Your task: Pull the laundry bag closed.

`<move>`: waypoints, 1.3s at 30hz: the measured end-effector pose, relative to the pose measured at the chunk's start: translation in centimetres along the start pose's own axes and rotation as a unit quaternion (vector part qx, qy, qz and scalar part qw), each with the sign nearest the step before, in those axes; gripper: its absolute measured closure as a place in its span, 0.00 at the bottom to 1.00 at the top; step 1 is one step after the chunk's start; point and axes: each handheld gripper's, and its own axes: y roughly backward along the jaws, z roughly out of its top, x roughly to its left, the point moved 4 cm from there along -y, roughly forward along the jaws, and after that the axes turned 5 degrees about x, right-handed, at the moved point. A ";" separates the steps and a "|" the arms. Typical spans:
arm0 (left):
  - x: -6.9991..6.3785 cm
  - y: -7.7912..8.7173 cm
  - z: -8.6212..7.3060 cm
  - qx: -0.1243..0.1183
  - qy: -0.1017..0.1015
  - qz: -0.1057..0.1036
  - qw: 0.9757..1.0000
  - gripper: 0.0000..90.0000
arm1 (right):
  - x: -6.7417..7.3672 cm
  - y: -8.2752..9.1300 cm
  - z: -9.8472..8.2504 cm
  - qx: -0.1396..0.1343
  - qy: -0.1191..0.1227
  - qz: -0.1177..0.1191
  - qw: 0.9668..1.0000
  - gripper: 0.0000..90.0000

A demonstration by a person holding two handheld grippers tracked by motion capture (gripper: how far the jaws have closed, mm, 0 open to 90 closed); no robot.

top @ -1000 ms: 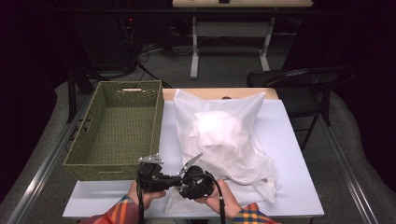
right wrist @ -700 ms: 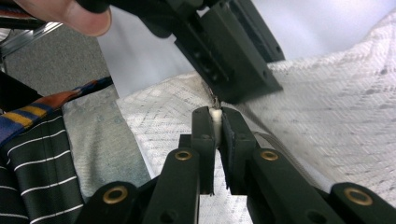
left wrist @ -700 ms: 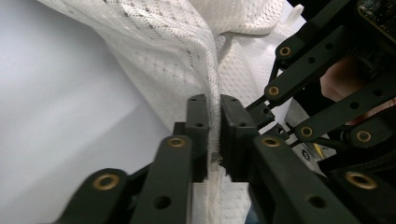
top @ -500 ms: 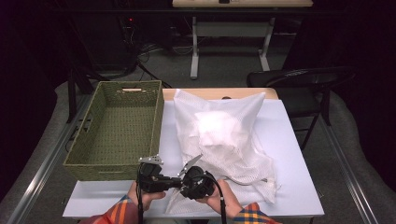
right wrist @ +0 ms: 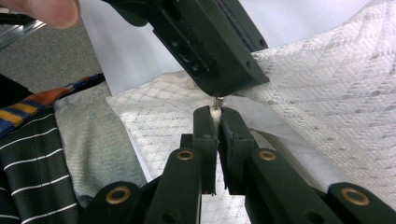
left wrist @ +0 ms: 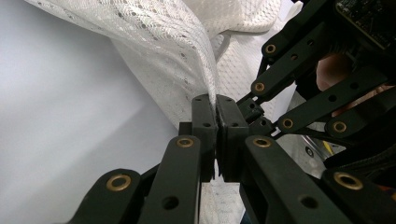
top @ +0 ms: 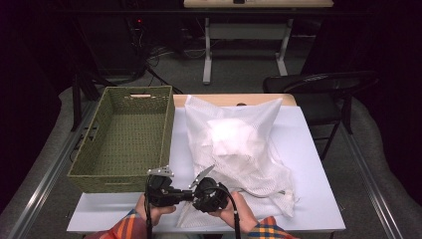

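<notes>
Green woven basket (top: 124,137) on white table (top: 318,199), black folding chair (top: 323,89) behind, desk legs (top: 209,55) beyond

No text, label, brand, number or sign can be read anywhere in these views.

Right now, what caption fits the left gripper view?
Left gripper shut on a fold of the white mesh bag, right gripper close beside it.
</notes>
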 end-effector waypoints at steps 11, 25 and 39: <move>0.1 0.0 0.0 0.001 -0.002 0.002 1.000 0.97 | -0.8 -0.1 -0.2 0.007 -0.014 -0.012 1.000 0.96; 0.4 0.8 -0.1 -0.009 0.006 0.006 1.000 0.97 | -2.2 -0.1 -0.7 0.021 -0.033 -0.031 0.999 0.96; 0.9 1.2 -0.2 -0.006 0.010 0.023 1.000 0.97 | -4.6 0.0 -1.9 0.047 -0.056 -0.052 0.996 0.96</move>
